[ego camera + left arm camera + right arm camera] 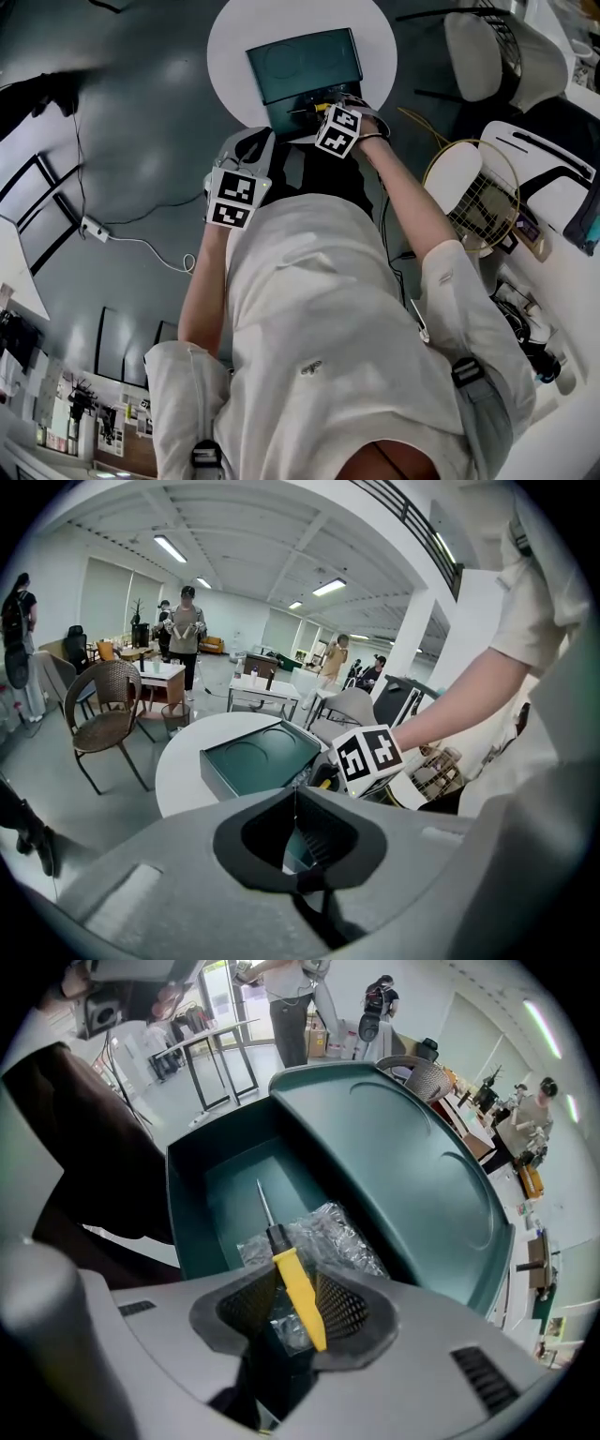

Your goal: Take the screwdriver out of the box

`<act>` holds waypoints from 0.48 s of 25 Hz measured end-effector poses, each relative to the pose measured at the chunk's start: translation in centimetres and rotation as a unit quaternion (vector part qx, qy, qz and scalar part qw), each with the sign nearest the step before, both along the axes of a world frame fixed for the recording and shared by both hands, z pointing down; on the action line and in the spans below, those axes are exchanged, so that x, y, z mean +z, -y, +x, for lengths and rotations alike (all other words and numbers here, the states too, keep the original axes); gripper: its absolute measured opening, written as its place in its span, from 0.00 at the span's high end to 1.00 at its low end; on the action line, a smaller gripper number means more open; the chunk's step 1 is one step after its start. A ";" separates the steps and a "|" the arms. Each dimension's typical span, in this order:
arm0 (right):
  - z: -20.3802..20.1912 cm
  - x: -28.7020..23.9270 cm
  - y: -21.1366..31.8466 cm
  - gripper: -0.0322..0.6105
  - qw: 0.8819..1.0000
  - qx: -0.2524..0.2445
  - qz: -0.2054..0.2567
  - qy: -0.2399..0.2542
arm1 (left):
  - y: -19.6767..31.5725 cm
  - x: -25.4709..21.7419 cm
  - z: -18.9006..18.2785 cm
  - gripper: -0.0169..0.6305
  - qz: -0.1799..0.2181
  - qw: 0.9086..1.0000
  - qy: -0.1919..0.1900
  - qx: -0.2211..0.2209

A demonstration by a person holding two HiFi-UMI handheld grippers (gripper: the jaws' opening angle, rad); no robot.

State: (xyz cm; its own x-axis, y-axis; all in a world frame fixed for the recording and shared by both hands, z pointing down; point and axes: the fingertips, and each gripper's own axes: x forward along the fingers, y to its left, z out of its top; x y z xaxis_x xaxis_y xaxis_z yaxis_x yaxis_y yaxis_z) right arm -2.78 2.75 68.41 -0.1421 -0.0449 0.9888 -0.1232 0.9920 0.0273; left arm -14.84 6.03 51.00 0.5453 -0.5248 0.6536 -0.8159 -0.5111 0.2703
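A dark green box (289, 120) stands open on a round white table (232, 37), its lid (305, 64) tilted back. Inside lies a screwdriver (298, 1290) with a yellow handle and a thin shaft, on top of a crinkled clear plastic bag (339, 1232). My right gripper (298, 1309) points straight down into the box. Its jaws stand wide on either side of the handle, with the pads clear of it. My left gripper (295, 803) hovers short of the box (251, 761), its tips together and nothing in it. In the head view it sits at lower left (251, 148).
A wicker chair (103, 700) and small tables with people around them stand beyond the round table. A power strip with a white cable (94, 228) lies on the floor to the left. White chairs and a racket (478, 192) are at the right.
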 end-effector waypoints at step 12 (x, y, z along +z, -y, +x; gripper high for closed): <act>-0.6 0.3 -0.4 0.82 1.000 -0.021 0.016 0.000 | -0.1 -0.1 -0.6 0.95 0.005 1.000 0.000 -0.008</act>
